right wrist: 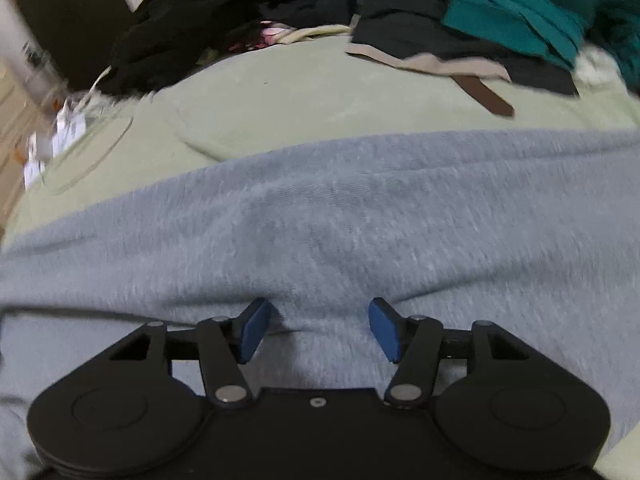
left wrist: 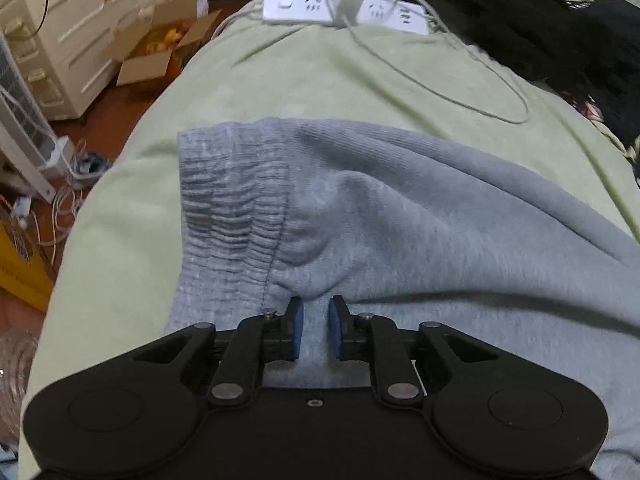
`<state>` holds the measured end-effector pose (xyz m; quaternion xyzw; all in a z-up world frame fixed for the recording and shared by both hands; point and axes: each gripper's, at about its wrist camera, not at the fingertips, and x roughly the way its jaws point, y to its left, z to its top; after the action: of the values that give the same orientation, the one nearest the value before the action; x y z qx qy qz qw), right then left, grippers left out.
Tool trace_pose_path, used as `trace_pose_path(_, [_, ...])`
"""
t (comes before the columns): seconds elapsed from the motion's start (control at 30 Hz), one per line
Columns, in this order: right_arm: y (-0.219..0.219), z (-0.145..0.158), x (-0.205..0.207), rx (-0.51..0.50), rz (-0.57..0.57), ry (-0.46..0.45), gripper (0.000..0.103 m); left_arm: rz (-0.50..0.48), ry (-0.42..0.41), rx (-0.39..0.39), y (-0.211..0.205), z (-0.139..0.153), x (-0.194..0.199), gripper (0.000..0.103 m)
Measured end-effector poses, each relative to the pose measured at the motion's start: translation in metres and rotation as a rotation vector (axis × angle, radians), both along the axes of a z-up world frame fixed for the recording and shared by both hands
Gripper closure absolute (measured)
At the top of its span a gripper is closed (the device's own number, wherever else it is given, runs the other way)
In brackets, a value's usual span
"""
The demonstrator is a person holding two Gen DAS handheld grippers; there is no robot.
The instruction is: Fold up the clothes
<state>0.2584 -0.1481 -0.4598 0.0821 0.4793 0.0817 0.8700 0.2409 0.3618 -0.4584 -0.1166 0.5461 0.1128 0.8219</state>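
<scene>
Grey sweatpants [left wrist: 380, 208] lie across a pale green bedsheet [left wrist: 280, 80], with the ribbed elastic waistband [left wrist: 224, 216] at the left. My left gripper [left wrist: 316, 320] is nearly closed, pinching a fold of the grey fabric just right of the waistband. In the right wrist view the same grey sweatpants [right wrist: 340, 220] fill the lower half. My right gripper [right wrist: 320, 320] is open, its blue pads [right wrist: 252, 330] pressed down on the cloth with a bulge of fabric between them.
White power strips [left wrist: 344, 8] and a looping cable [left wrist: 460, 92] lie on the sheet beyond the pants. A black garment [left wrist: 540, 28] sits at the back right. A teal garment [right wrist: 520, 12], dark clothes [right wrist: 192, 20] and a brown strap [right wrist: 488, 96] are piled beyond. Cardboard box [left wrist: 160, 44] and drawers [left wrist: 72, 32] stand on the floor at the left.
</scene>
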Motion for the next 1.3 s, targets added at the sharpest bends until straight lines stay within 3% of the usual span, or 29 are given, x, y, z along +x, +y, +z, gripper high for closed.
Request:
trace_pose_path(0.17, [-0.002, 0.001, 0.002, -0.003, 0.05, -0.005, 0.041, -0.015, 0.016, 0.004, 0.0, -0.001, 0.001, 0.084])
trace_pose_path(0.33, [0.002, 0.002, 0.001, -0.029, 0.137, -0.004, 0.031, 0.023, -0.003, 0.025, -0.006, 0.0, -0.006, 0.084])
trace_pose_path(0.47, [-0.007, 0.014, -0.008, 0.004, 0.119, -0.018, 0.031, 0.05, -0.013, 0.046, -0.012, 0.004, -0.011, 0.085])
trace_pose_path(0.57, [-0.03, 0.032, -0.021, 0.054, 0.044, -0.018, 0.028, 0.092, -0.011, 0.052, -0.015, 0.018, -0.02, 0.071])
trace_pose_path(0.63, [-0.058, 0.051, -0.044, 0.108, -0.003, -0.046, 0.025, 0.147, -0.015, 0.053, -0.017, 0.031, -0.035, 0.058])
trace_pose_path(0.67, [-0.067, 0.055, -0.051, 0.116, -0.017, -0.049, 0.024, 0.175, -0.015, 0.059, -0.017, 0.036, -0.044, 0.046])
trace_pose_path(0.7, [-0.087, 0.064, -0.067, 0.132, -0.044, -0.047, 0.024, 0.202, -0.016, 0.064, -0.018, 0.042, -0.052, 0.043])
trace_pose_path(0.87, [-0.16, 0.096, -0.132, 0.204, -0.159, -0.037, 0.023, 0.272, -0.037, 0.061, -0.02, 0.071, -0.114, 0.039])
trace_pose_path(0.9, [-0.174, 0.103, -0.146, 0.219, -0.184, -0.039, 0.02, 0.286, -0.04, 0.045, -0.019, 0.077, -0.13, 0.034])
trace_pose_path(1.1, [-0.252, 0.134, -0.239, 0.313, -0.301, 0.009, 0.01, 0.383, -0.013, 0.059, -0.02, 0.106, -0.212, 0.031])
trace_pose_path(1.3, [-0.298, 0.115, -0.313, 0.398, -0.432, 0.096, 0.008, 0.58, -0.025, -0.038, -0.02, 0.108, -0.288, 0.031])
